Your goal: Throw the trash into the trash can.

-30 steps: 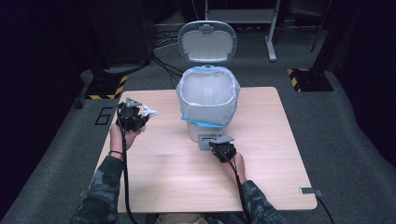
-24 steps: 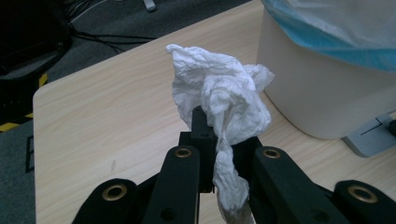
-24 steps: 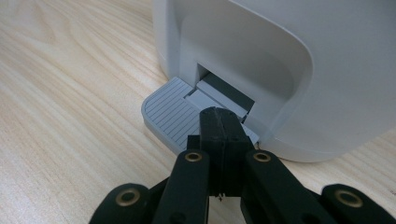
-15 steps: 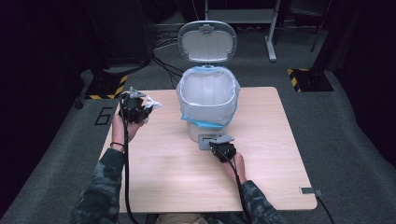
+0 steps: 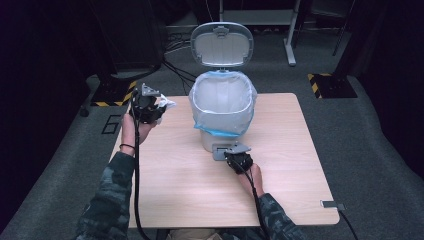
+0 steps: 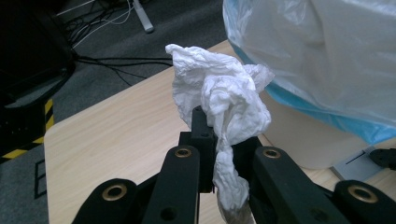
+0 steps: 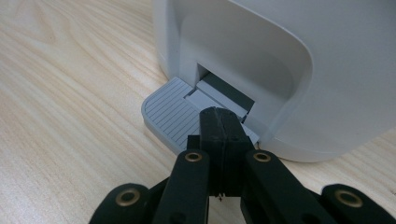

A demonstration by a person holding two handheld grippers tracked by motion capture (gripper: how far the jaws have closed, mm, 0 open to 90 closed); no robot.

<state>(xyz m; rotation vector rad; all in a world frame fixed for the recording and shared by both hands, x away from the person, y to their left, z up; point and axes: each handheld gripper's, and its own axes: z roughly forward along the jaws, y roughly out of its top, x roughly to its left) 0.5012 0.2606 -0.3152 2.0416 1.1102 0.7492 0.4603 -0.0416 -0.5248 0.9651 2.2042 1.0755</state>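
I have the right gripper (image 7: 219, 122) brought fully together with nothing between its jaws, its closed tip pressing down on the grey pedal (image 7: 170, 114) at the foot of the bin (image 5: 222, 107); that, I judge, is why the lid (image 5: 221, 44) stands tipped up and back, leaving the mouth clear. The blue-edged liner (image 5: 216, 132) is folded out over the rim so whatever drops in lands inside the bag. My left gripper (image 5: 146, 106) is clamped on a crumpled white tissue (image 6: 224, 95), which bunches out above the jaws and trails down between them. I hold it raised over the worktop (image 5: 165, 165), just left of the bin and about level with its rim, so it can pass over the edge.
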